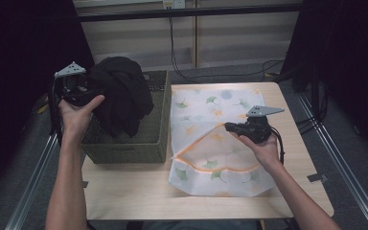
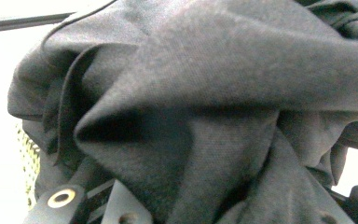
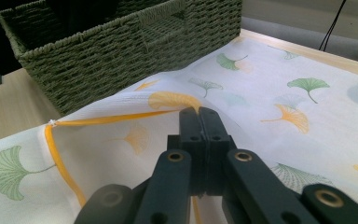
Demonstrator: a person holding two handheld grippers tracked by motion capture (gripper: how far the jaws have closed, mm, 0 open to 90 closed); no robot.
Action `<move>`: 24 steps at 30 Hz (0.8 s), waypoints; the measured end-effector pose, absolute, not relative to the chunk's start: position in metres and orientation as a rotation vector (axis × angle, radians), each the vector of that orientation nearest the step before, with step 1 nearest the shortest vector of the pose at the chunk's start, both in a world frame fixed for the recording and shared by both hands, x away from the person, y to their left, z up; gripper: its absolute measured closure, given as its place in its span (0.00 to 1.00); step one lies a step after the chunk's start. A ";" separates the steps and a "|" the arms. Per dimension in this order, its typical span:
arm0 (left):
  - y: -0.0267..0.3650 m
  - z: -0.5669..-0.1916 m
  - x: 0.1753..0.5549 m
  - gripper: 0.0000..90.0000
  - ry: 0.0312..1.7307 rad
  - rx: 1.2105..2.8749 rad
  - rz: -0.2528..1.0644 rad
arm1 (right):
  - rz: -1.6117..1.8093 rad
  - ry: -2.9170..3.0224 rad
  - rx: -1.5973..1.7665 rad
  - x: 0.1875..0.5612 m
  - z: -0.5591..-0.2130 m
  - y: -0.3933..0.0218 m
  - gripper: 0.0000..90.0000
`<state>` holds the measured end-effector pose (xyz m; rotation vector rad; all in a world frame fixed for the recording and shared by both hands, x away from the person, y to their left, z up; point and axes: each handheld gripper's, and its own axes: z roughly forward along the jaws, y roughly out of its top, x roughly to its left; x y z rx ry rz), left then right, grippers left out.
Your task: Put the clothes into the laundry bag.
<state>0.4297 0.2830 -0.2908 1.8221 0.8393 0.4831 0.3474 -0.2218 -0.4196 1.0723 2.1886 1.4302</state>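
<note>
The left hand-held gripper (image 1: 84, 91) grips a crumpled black garment (image 1: 120, 93) hanging in heavy folds above the basket (image 1: 124, 146).

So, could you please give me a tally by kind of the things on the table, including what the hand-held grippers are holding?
Woven green basket: 1
Black garment, lifted over the basket by the left hand-held gripper: 1
Leaf-print mesh laundry bag, its orange-zippered edge pinched by the right hand-held gripper: 1
Hand-held grippers: 2
Total: 5
</note>
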 end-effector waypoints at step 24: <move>0.275 -0.247 0.409 0.76 0.703 1.717 0.512 | 1.436 2.198 1.058 0.347 -0.420 -0.220 1.00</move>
